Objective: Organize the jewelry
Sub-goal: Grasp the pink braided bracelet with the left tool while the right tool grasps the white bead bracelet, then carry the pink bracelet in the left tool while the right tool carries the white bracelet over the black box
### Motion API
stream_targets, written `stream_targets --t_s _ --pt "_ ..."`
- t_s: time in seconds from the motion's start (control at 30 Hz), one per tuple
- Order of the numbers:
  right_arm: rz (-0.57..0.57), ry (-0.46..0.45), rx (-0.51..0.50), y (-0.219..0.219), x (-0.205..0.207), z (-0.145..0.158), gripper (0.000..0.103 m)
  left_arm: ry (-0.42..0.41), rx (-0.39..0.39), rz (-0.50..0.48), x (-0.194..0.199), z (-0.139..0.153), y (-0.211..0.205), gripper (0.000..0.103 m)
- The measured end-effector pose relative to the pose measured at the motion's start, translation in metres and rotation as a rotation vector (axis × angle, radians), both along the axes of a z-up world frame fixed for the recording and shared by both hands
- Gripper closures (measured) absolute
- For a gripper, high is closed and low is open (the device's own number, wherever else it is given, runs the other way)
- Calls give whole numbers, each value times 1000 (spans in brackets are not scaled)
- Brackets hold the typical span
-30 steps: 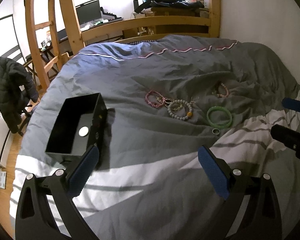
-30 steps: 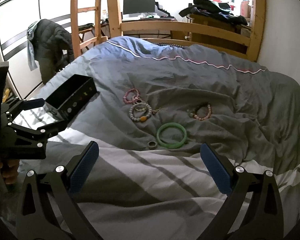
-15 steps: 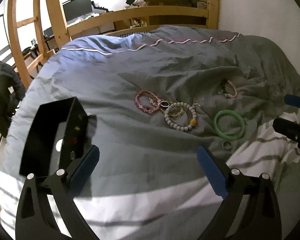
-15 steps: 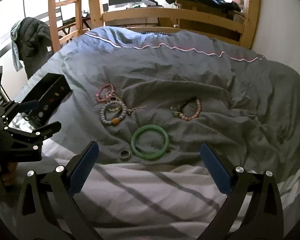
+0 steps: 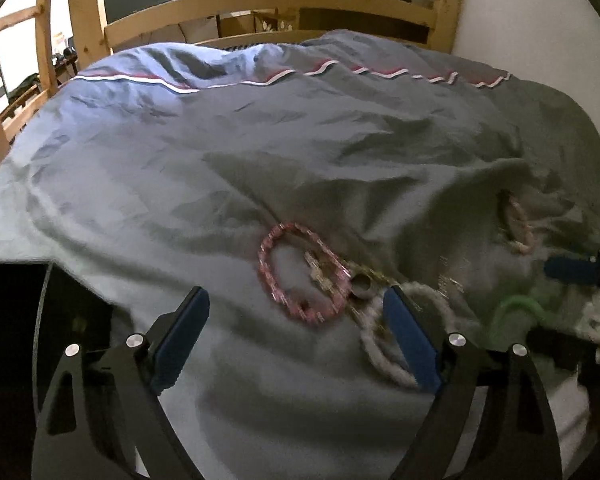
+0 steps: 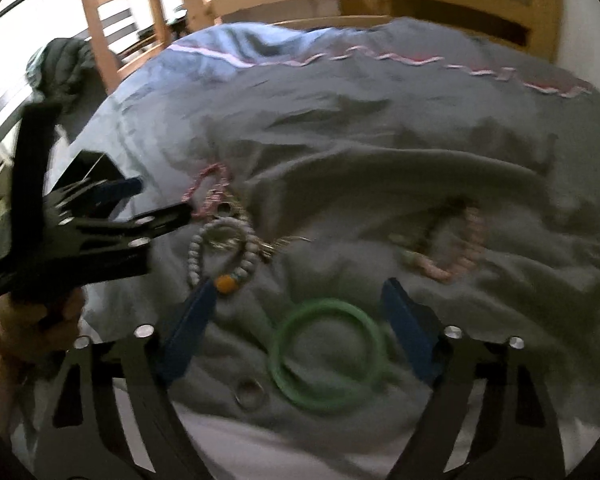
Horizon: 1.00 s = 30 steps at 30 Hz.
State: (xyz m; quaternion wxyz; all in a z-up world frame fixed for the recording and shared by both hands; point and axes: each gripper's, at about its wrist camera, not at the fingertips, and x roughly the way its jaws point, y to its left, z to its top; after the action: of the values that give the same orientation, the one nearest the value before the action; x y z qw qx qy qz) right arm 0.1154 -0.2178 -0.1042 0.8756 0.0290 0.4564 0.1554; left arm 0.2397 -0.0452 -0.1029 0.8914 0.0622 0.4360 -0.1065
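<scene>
- My left hand-held gripper (image 5: 296,334) is released, fingers wide apart and holding nothing; I have it low over the bed so the pink bracelet (image 5: 300,274) sits just ahead of the gap, which I judge to be its target
- My right hand-held gripper (image 6: 300,322) is also released and empty; the green bangle (image 6: 326,354) lies between its two blue pads, flat on the duvet (image 6: 380,128), so a squeeze from here would need one pad inside the ring or both across it
- The jewelry is all loose on the bed: a small metal ring (image 5: 362,282) touches the pink bracelet's right edge, a white bead bracelet (image 6: 220,248) with an orange bead lies just beside that, and a gold chain tangles through it
- A second small ring (image 6: 250,392) rests just left of the green bangle, and a pale pink bead bracelet (image 6: 466,248) lies apart in a fold to the right
- The black box (image 5: 28,320) stands at the left edge of the bed, near my left hand-held gripper; I take it as the place for the pieces, so nothing is sorted yet
- The soft, creased duvet will give under the pads, and the touching pieces may drag along together
- Both views are blurred, so fine details of the chain are unclear
</scene>
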Motion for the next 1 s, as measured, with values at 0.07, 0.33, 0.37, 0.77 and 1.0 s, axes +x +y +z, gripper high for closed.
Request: stream_targets --t_s 0.07,0.33,0.37,0.77,1.0 --pt "50 23 37 13 13 -11 32 -4 19 5 15 -9 -1 17" --pt "76 110 106 34 51 -44 73 43 6 15 30 -26 4 39" --pt "66 108 118 32 51 -43 80 41 1 15 31 -25 6 46" --pt "-2 -90 208 18 30 7 94 -7 -47 -4 18 3 13 95" --pt "-43 -122 234 -1 28 17 94 -49 -51 -23 13 24 11 95"
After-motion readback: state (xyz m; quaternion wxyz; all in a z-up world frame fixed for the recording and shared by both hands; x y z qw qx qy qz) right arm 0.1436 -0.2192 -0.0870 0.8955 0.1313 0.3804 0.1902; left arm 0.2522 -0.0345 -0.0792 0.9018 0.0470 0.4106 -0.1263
